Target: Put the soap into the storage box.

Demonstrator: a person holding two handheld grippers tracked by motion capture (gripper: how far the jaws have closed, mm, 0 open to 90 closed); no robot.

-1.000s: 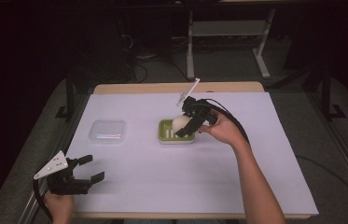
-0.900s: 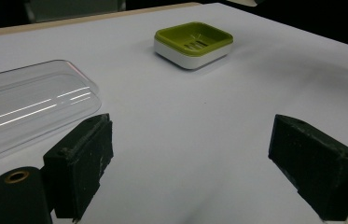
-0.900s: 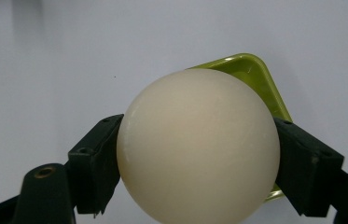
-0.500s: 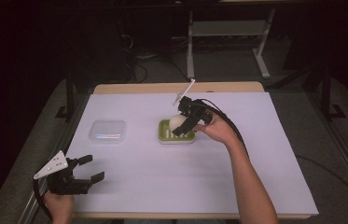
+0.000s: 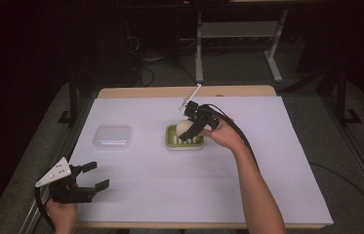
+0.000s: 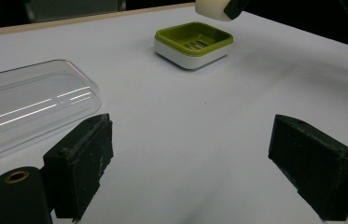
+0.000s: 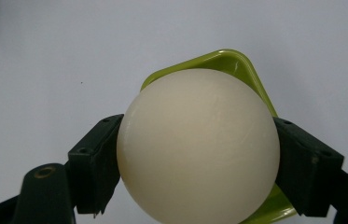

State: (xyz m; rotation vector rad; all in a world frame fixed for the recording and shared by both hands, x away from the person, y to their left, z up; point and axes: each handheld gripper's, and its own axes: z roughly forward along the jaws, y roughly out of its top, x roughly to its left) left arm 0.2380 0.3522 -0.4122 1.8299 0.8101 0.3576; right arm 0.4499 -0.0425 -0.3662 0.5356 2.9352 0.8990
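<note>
A cream, rounded bar of soap (image 7: 195, 149) sits clamped between the jaws of my right gripper (image 5: 188, 130), held just above a green soap dish with a white base (image 5: 171, 141). In the left gripper view the dish (image 6: 193, 43) lies at the far middle, with the soap (image 6: 213, 8) hanging over its far side at the top edge. My left gripper (image 5: 93, 176) rests low at the table's front left, open, nothing between its pads (image 6: 80, 163).
A clear plastic lid (image 5: 112, 136) lies flat left of the dish, close to my left gripper's jaws in its own view (image 6: 27, 109). The white table cover (image 5: 277, 161) spreads wide on the right. A metal stand (image 5: 199, 44) rises behind the table.
My right gripper has shifted slightly with the soap over the dish. The left gripper has stayed still.
</note>
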